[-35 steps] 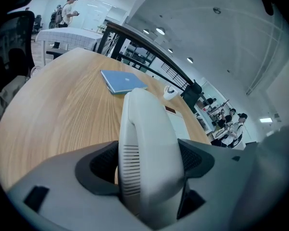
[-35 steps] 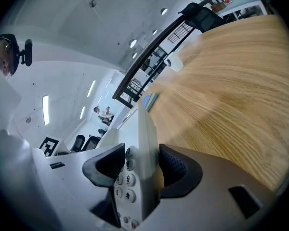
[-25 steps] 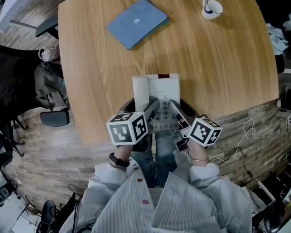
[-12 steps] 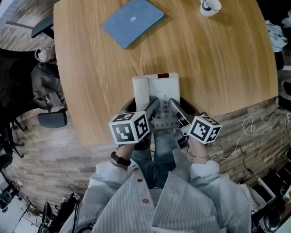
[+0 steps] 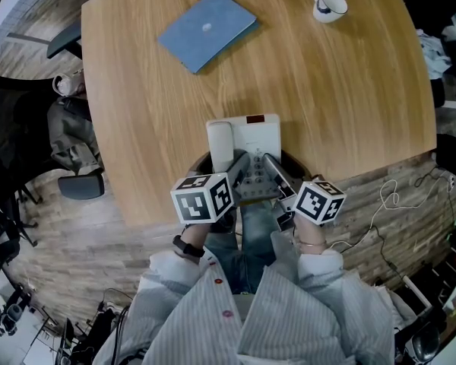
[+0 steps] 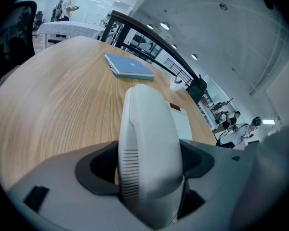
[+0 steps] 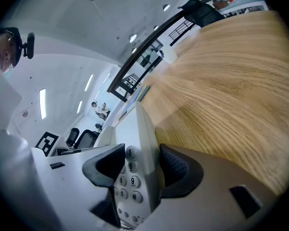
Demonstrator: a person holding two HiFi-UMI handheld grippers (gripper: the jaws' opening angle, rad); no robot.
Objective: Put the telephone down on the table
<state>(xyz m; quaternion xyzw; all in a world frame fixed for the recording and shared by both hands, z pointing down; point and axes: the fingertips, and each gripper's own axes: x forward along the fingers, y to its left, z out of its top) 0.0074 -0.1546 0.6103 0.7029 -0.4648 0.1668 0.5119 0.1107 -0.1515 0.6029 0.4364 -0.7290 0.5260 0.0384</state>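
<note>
From the head view, the telephone (image 5: pixel 247 141) lies at the wooden table's (image 5: pixel 342 105) 6 o'clock edge, with a blue laptop (image 5: pixel 207 30) at 11 and a mug (image 5: pixel 328 6) at 1. Only the left gripper (image 6: pixel 149 165) view shows jaws clamped on the handset (image 6: pixel 147 129). The right gripper (image 7: pixel 137 170) view shows jaws pinching the telephone's edge beside the keypad (image 7: pixel 126 186).

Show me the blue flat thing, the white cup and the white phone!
Flat blue rectangular laptop (image 5: pixel 207 30): head view, middle of its lid.
White ceramic cup (image 5: pixel 328 7): head view, on its body.
White plastic telephone (image 5: pixel 258 139): head view, on its base.
</note>
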